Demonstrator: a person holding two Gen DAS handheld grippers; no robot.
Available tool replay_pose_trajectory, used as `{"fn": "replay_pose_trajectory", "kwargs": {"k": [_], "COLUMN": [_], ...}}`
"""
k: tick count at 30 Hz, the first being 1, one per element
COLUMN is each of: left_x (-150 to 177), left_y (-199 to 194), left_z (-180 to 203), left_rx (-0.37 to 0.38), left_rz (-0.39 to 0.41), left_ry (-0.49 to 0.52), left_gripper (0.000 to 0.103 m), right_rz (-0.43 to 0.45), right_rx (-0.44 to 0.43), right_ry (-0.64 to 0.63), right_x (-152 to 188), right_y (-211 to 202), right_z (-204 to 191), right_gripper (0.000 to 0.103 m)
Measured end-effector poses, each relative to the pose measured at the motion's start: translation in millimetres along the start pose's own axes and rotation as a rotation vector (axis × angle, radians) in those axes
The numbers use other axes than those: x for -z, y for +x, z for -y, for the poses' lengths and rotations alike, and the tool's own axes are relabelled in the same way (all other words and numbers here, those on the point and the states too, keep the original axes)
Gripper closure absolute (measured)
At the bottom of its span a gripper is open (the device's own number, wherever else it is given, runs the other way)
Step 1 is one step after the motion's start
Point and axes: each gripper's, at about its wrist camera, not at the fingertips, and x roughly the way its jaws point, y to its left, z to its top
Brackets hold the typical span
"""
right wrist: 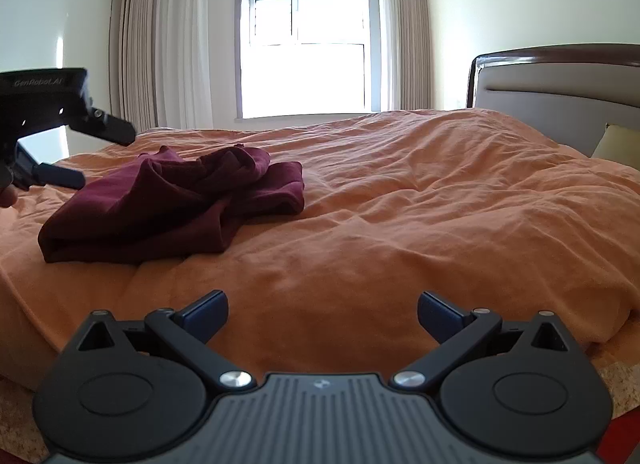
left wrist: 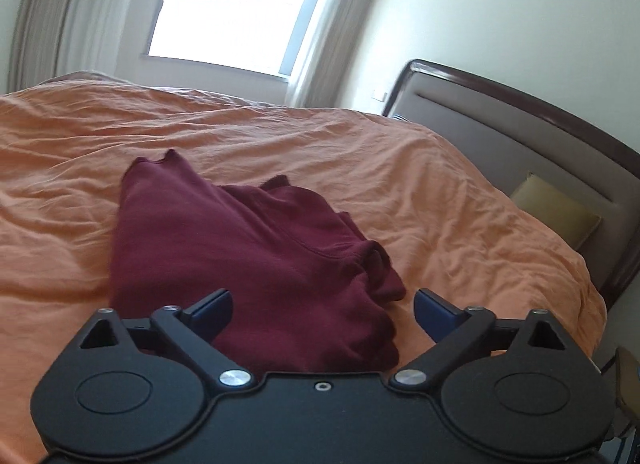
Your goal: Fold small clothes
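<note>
- Lying on the orange bedspread, a maroon garment sits in a loose, partly folded heap toward the near edge of the bed.
- Left wrist view: garment fills the middle ground; one corner peaks up at the far end, a hemmed edge runs across the top layer, bunched folds on the right side.
- Left hand-held gripper: jaws spread wide, blue pads apart, nothing pinched. Near edge of the cloth lies between and below the fingers; pads not pressing on it.
- Right wrist view shows the left hand-held gripper at the left edge, jaws apart, just above the heap's left end.
- Right hand-held gripper: jaws spread, empty, over bare bedspread, well apart from the garment, which lies to its left and further off.
- Headboard on the right with a yellowish pillow against it.
- Window behind the bed, bright, with curtains either side.
</note>
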Motion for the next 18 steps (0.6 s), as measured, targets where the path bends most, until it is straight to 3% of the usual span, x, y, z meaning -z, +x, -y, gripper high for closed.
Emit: {"fn": "replay_pose_trajectory", "kwargs": {"k": [5, 8, 13, 18], "left_x": [-1.2, 4.0, 18.7, 30.0], "left_y": [-20.6, -27.1, -26.0, -21.1], "left_z": [-34.3, -57.9, -85.3, -91.5], "left_rx": [-0.178, -0.254, -0.282, -0.275], "left_rz": [0.029, 0.050, 0.027, 0.005], "left_ry": [-0.105, -0.178, -0.294, -0.300], "left_gripper": [0.001, 0.001, 0.001, 0.001], "right_rz": [0.079, 0.103, 0.097, 0.046], "right_rx": [-0.044, -0.046, -0.083, -0.110], "right_ry": [-0.009, -0.009, 0.017, -0.037], "right_x": [-31.8, -54.8, -78.9, -86.4], "right_y": [19.1, 38.6, 67.0, 93.8], "right_z": [-1.7, -4.8, -11.9, -26.0], "right_gripper": [0.000, 0.014, 0.040, 0.056]}}
